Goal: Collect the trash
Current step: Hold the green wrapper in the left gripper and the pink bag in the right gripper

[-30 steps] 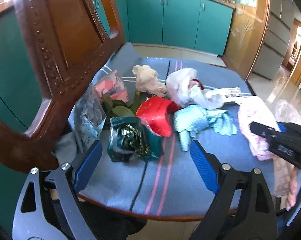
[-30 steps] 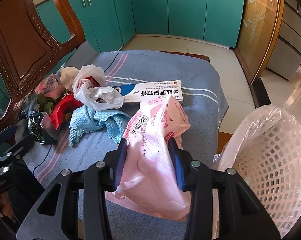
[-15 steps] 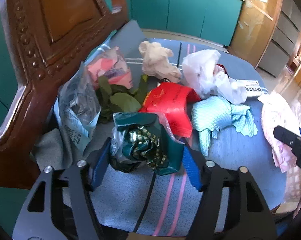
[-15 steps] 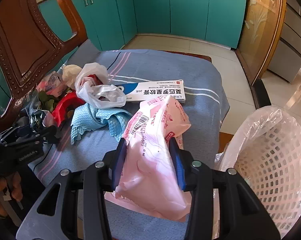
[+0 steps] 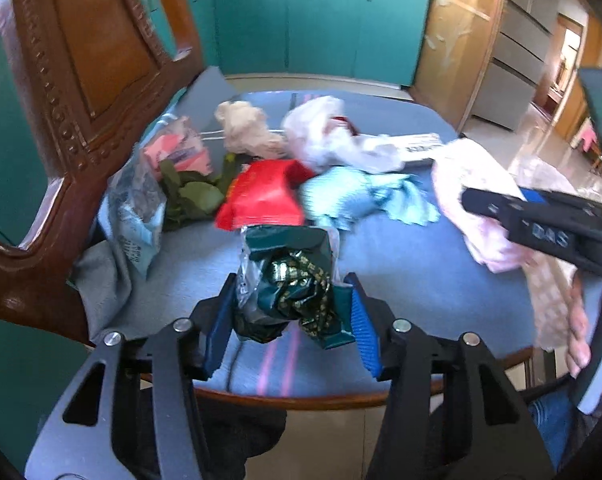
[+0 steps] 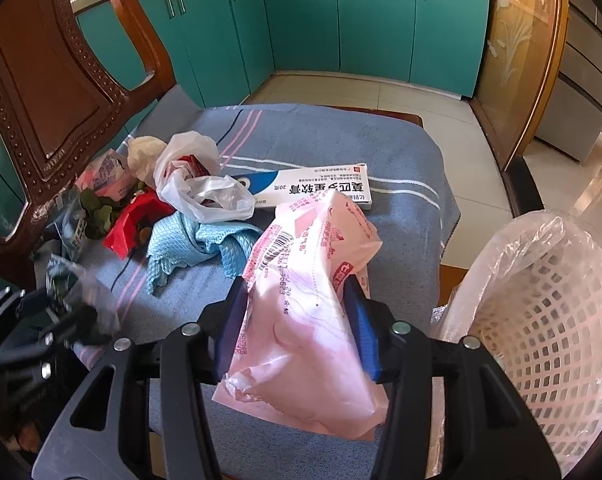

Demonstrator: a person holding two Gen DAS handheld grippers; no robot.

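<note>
My left gripper (image 5: pixel 287 296) is shut on a crumpled dark green wrapper (image 5: pixel 293 280) and holds it just above the blue cloth (image 5: pixel 413 280) on the table. My right gripper (image 6: pixel 297 304) is shut on a pink plastic package (image 6: pixel 309 280) near the table's front edge; the package also shows in the left wrist view (image 5: pixel 473 188). On the cloth lie a red wrapper (image 5: pixel 265 196), a light blue rag (image 5: pixel 353 196), a white plastic bag (image 6: pixel 197 188), a long medicine box (image 6: pixel 321 192) and a beige wad (image 5: pixel 245 128).
A white mesh bin (image 6: pixel 541 320) lined with a clear bag stands right of the table. A carved wooden chair back (image 5: pixel 81 80) rises at the left. Green leaves (image 5: pixel 193 196), a pink packet (image 5: pixel 177 152) and a grey-blue bag (image 5: pixel 137 212) lie beside it. Teal cabinets stand behind.
My left gripper moved in around the green wrapper, closed on it and lifted it toward the table's front. My right gripper kept its hold on the pink package, nearly still.
</note>
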